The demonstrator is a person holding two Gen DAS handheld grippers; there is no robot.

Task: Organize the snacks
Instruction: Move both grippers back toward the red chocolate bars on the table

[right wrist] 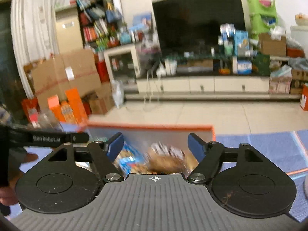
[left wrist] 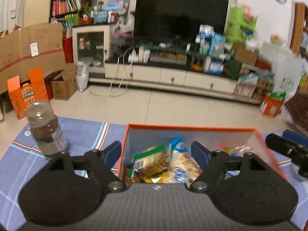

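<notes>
Orange box point(left wrist: 192, 129) sits on the blue cloth point(left wrist: 82, 132), full of snack packs point(left wrist: 165, 161). A bottle point(left wrist: 46, 130) stands just left of the box. The left claw point(left wrist: 156, 150) and right claw point(right wrist: 156, 144) both hang above the box, spread wide, holding nothing. To do well, I think, come down slowly over one pack and pinch its middle.

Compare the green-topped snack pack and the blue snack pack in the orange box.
The green-topped snack pack shows a barcode label and round brown biscuits; the blue snack pack has blue-and-white print and paler contents. The green-topped one lies left, the blue one right, standing taller. Both lean inside the orange box, touching each other.
</notes>
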